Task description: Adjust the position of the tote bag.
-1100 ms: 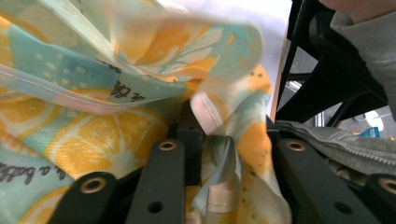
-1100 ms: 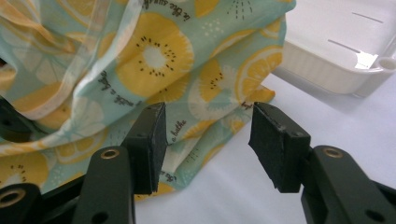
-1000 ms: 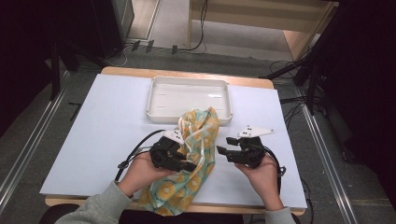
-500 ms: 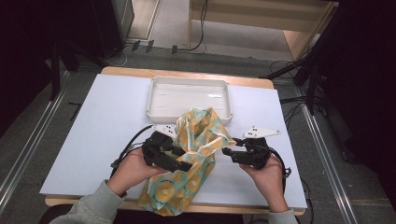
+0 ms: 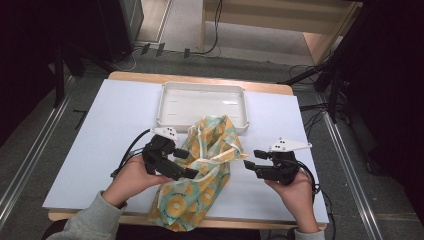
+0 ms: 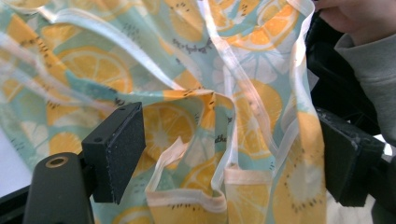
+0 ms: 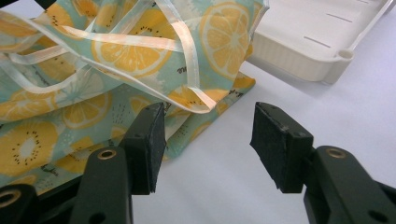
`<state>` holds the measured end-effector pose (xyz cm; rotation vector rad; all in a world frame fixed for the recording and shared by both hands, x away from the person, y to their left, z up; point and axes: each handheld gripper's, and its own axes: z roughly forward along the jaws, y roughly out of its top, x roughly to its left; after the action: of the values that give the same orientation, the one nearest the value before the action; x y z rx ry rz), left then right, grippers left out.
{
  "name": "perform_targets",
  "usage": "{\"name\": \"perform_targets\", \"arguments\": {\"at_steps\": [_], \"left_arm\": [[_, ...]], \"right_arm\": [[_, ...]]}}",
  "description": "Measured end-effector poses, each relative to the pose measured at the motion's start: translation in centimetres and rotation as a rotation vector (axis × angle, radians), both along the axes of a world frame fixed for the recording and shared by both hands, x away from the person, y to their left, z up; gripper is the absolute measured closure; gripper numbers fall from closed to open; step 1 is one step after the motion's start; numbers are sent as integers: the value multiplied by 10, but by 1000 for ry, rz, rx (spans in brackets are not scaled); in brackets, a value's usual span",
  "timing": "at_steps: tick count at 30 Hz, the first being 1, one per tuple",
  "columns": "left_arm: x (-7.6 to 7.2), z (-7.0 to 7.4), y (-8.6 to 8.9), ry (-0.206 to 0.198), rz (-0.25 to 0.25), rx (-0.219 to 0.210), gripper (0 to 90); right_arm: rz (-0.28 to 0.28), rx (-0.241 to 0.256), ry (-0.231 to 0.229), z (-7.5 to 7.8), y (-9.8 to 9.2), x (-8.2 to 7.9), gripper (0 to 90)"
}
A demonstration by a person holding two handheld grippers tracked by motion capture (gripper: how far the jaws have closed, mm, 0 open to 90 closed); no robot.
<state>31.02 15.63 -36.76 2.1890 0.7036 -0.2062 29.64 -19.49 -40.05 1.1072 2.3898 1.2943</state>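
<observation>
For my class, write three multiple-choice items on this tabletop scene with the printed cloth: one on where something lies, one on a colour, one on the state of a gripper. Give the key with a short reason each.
1. Where does the white tray lie?
A. At the far side of the table, beyond the cloth
B. On the floor
C. Under the person's left forearm

2. What is printed on the cloth?
A. Red stripes on black
B. Orange and yellow fruit slices on pale green
C. Plain blue

3. How do the right gripper's jaws stand?
A. Shut on the tray
B. Shut on the cloth
C. Open, with bare table between them

Key: A, the high view shows the tray behind the cloth; B, the citrus slices show in both gripper views; C, the right gripper view shows a wide gap between the jaws.
</observation>
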Motion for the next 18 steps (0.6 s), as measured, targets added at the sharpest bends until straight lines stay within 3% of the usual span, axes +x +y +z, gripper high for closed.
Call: {"name": "perform_targets", "arguments": {"at_steps": [5,8,18], "left_arm": [[-6,6,2,15,-34,-23,154],[-10,10,0,4,-56,2,142],[-5,16,17,-21,7,5,188]], "right_arm": [[-5,3,-3,5,-3,-2,459],[-5,1,-10,10,-4,-3,459],[-16,3,-1,16,2,-2,482]]}}
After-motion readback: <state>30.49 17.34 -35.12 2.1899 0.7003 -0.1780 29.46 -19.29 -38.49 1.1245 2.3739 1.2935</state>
